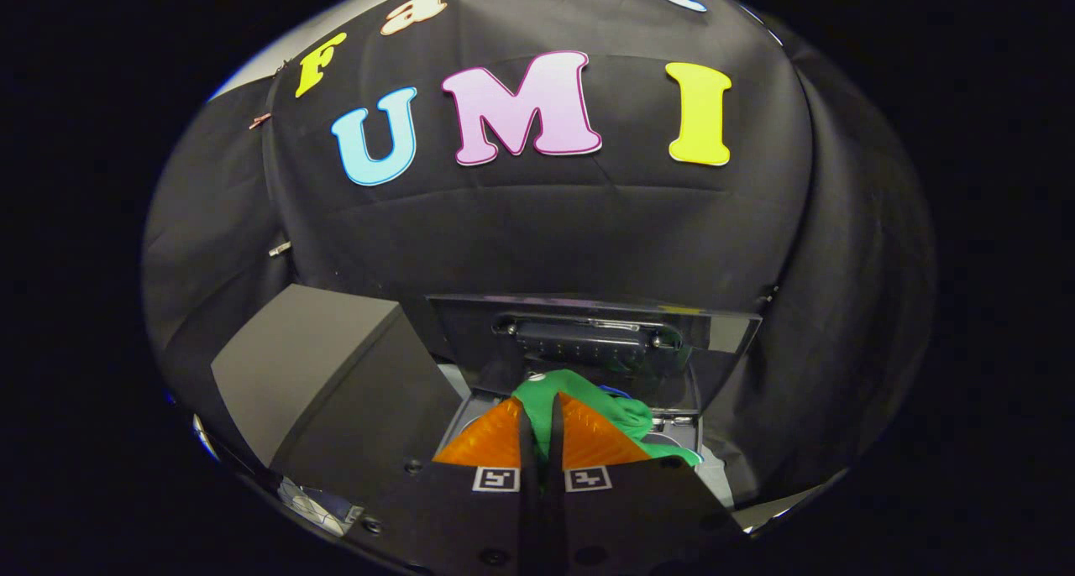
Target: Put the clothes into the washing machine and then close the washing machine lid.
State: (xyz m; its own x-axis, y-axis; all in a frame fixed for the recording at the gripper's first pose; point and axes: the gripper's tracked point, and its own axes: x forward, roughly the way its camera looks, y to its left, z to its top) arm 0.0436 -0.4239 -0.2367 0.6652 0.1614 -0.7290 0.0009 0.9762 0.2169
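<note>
Above the washing machine (588,349), raised lid (588,328) beyond. My claw (542,429) clenches green clothes (613,408) between both fingers.

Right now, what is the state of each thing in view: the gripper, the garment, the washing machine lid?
Gripper: fingers shut on the green garment.
Green garment: pinched between the fingers, hanging over the machine's opening.
Washing machine lid: raised, standing open beyond the fingers.

Black cloth booth wall (537,223), dark grey box (311,366) at its foot, left side
</note>
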